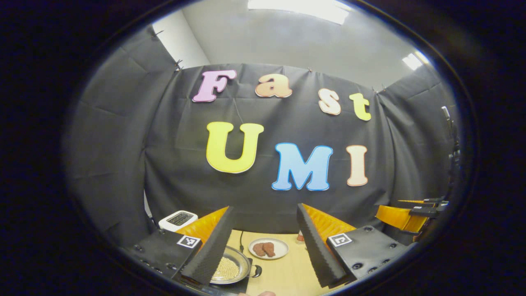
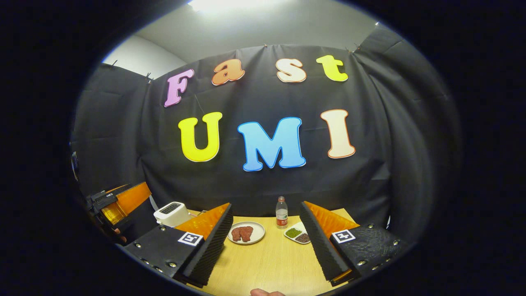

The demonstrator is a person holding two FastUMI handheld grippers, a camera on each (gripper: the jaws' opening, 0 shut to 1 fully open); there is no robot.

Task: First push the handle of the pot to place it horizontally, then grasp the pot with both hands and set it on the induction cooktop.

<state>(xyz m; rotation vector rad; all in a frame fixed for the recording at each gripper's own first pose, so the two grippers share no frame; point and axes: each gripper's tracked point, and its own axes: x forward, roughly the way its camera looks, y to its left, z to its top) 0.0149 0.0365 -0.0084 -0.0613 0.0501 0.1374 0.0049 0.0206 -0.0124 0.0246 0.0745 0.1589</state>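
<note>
Below the left gripper (image 1: 263, 242), at the lower edge of the left gripper view, the pot (image 1: 230, 269) is partly covered by that gripper's near finger, so only its right half shows. It is a shallow metal pan with a bright rim, holding a layer of small pale beans or grains. One dark side handle (image 1: 256, 271) sticks out on its right; any handle on the far side is hidden. It sits on a dark slab (image 1: 240, 287) cut off by the edge of the view, too little of it showing to tell whether this is the induction cooktop.

Both grippers hang above the wooden table (image 2: 267, 263) with fingers spread wide and nothing between them; the right gripper (image 2: 267, 242) looks over bare tabletop. Behind the pot lies a round plate (image 2: 246, 233) with two brown pieces of meat. A white toaster (image 2: 171, 213) stands at the table's back left, half hidden by a finger. A small bottle (image 2: 281, 218) stands near the back, and just beside it a dish (image 2: 298, 235) of green and dark seasonings is partly covered by the right gripper's finger.
</note>
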